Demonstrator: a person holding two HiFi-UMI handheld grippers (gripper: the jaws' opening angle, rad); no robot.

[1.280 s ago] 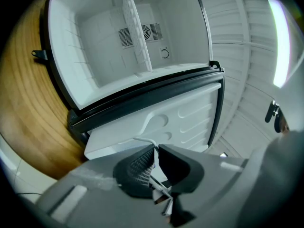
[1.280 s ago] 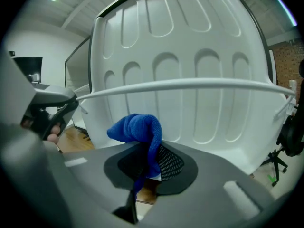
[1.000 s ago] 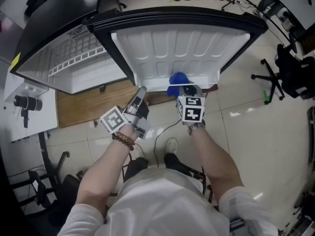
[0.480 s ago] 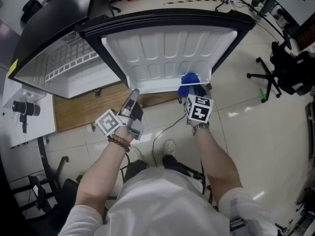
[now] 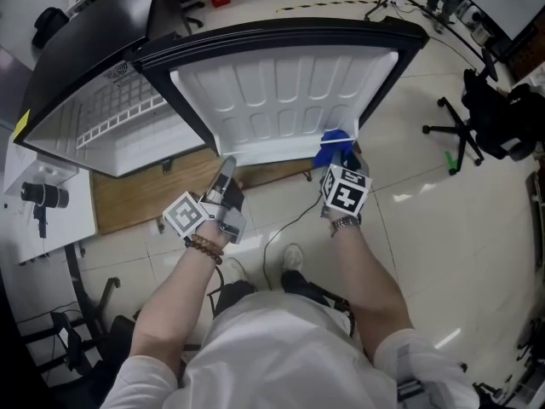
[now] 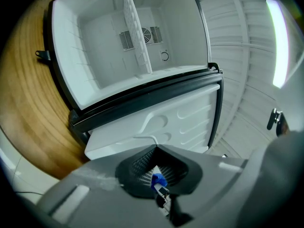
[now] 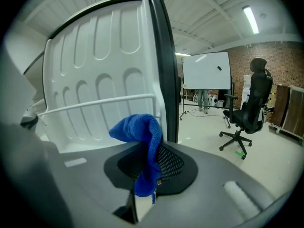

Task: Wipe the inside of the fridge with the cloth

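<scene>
Right tool [image 5: 339,155] grips the blue cloth [image 7: 142,141] at the door liner's [image 5: 281,100] corner, apparently mid-wipe; left tool [image 5: 226,165] closed, empty. Next: press, sweep across.

Reaches forward with both forearms bare (bead bracelet [image 5: 209,247] on the left wrist, watch [image 5: 343,222] on the right). Holds left tool [image 5: 226,165] about level, jaws just closed together, nothing between. Pinches blue cloth [image 5: 334,138] in right tool [image 5: 343,153], tipped somewhat downward.
</scene>
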